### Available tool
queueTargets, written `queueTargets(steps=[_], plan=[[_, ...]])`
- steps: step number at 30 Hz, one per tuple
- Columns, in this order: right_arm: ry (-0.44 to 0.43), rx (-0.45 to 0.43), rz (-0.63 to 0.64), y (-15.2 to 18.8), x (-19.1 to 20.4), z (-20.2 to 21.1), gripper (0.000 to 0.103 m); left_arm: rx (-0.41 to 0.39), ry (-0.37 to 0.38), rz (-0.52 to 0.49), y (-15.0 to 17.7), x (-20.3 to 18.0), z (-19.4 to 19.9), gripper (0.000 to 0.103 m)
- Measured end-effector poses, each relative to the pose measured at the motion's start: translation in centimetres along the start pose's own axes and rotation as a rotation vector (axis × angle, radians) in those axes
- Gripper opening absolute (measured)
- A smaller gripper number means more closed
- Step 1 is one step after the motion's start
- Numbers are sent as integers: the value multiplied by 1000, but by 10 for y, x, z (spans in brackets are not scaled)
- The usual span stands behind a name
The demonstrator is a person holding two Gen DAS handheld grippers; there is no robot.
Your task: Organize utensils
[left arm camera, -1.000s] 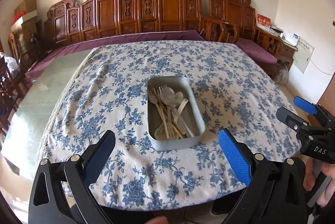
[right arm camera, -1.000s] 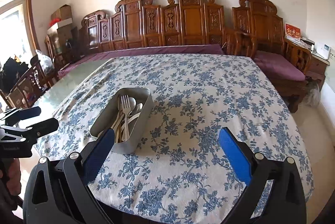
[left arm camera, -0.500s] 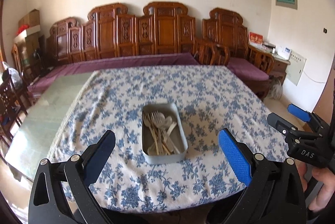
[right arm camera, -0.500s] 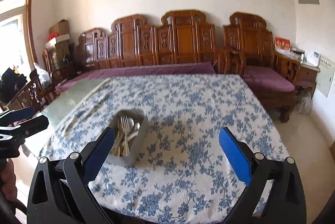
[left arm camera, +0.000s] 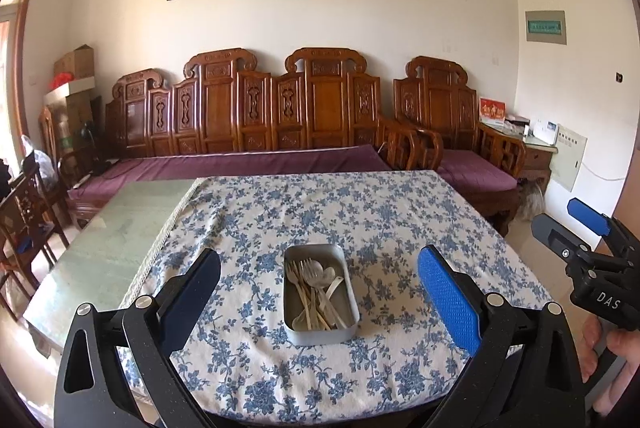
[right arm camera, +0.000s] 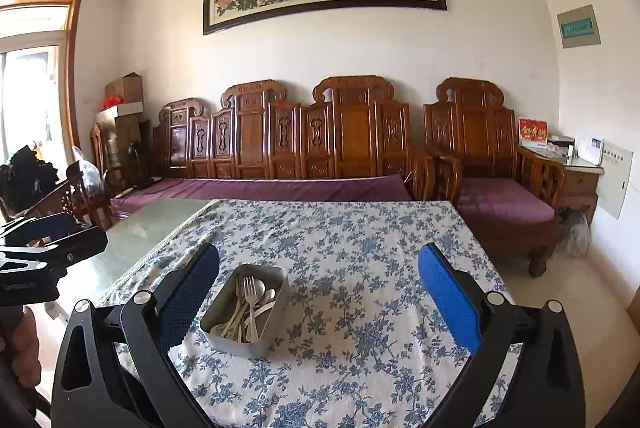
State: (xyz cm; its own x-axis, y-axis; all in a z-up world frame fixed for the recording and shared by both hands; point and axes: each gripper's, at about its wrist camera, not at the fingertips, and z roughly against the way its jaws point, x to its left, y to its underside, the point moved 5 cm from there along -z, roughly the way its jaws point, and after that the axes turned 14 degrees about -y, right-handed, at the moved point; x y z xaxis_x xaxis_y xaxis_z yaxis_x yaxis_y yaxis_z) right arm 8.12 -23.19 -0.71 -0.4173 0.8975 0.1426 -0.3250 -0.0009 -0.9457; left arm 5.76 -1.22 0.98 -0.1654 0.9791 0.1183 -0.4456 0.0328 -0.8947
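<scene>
Both grippers have pulled back from the table; the left gripper [left arm camera: 319, 292] and right gripper [right arm camera: 319, 288] gape wide, empty, facing the tin [left arm camera: 320, 332] of cutlery [left arm camera: 316, 288].

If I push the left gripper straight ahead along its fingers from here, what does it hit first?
Most likely the metal tin of utensils, which sits centred between the open left gripper fingers on the floral tablecloth. Height is unclear; held level, it could pass above the tin.

We are seeing a matt grey metal rectangular tin [left arm camera: 320, 332] lying on blue-flowered white cotton-like tablecloth [left arm camera: 384, 228] between our claw's textured blue pads [left arm camera: 448, 298].
</scene>
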Motion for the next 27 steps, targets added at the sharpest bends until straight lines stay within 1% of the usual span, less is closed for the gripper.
queueTargets(steps=[27], plan=[[-2, 11, -5, 6, -5, -5, 100, -7, 8, 18, 2, 3, 2, 95]])
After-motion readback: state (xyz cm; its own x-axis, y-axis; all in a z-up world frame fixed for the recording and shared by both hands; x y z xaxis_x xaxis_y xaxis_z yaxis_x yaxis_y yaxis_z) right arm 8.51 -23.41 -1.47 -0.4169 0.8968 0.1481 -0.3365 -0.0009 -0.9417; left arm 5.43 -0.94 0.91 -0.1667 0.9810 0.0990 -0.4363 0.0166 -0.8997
